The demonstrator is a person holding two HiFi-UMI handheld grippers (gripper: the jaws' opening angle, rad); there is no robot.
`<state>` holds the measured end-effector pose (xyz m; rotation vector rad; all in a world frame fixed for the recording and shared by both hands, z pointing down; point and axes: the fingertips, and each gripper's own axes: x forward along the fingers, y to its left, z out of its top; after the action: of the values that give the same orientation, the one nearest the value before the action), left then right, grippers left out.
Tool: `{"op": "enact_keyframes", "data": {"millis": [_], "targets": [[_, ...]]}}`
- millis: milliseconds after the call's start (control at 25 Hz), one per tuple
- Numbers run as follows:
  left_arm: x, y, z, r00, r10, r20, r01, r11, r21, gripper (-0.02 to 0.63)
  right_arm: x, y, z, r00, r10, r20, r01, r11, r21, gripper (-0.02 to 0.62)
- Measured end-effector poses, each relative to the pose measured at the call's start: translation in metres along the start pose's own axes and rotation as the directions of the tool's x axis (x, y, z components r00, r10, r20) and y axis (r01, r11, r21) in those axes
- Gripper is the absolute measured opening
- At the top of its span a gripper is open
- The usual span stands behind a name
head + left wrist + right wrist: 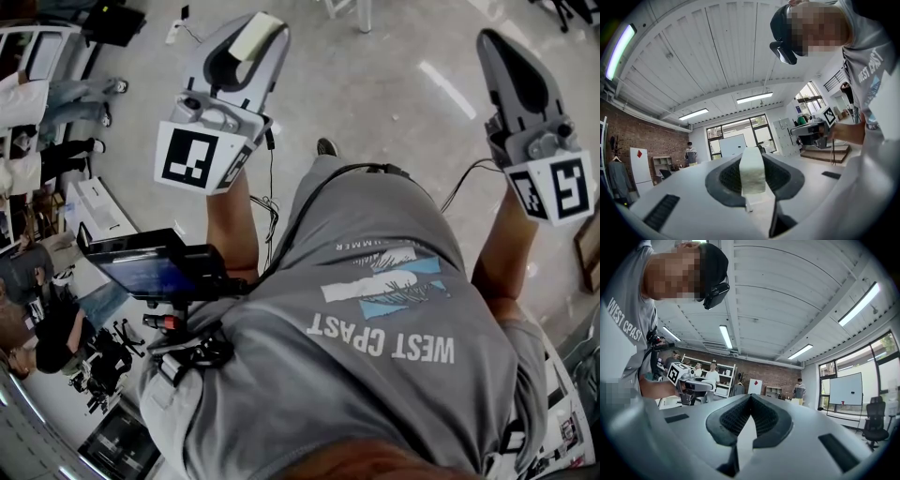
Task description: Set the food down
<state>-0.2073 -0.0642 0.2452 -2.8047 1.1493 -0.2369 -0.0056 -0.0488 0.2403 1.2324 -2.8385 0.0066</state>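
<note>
Pale food block (752, 171): was clamped between the fingers of the left gripper (255, 36), raised above the floor (375, 84); right gripper (750, 399) fingers were together, empty; setting down judged not yet begun.

The person wears a grey T-shirt (375, 300) with white lettering and a pale blue graphic. The left gripper (261, 30) and right gripper (491, 41) are light grey shells with black-lined fingers (733, 420), white black-patterned marker cubes (199, 157) and black cables (272, 173).
</note>
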Motion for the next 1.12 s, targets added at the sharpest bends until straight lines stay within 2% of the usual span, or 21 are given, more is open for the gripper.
{"op": "enact_keyframes", "data": {"millis": [680,920,1040,1120], "targets": [[0.030,-0.028,0.015,0.993,-0.102,0.053,0.104,0.994,-0.027,0.106,-0.018,-0.012,0.011,0.995,-0.098,-0.022,0.098,0.995,-0.021,0.008],[0.022,-0.043,0.009,0.983,-0.161,0.093,0.164,0.986,-0.018,0.106,-0.029,0.003,0.003,0.990,-0.138,-0.029,0.137,0.990,-0.034,0.008],[0.033,-0.050,0.020,0.976,-0.183,0.122,0.187,0.982,-0.026,0.106,-0.038,-0.007,0.018,0.986,-0.167,-0.018,0.166,0.984,-0.060,0.008],[0.047,-0.049,0.035,0.977,-0.171,0.131,0.176,0.984,-0.025,0.106,-0.041,-0.022,0.034,0.985,-0.174,0.004,0.174,0.981,-0.081,0.008]]}}
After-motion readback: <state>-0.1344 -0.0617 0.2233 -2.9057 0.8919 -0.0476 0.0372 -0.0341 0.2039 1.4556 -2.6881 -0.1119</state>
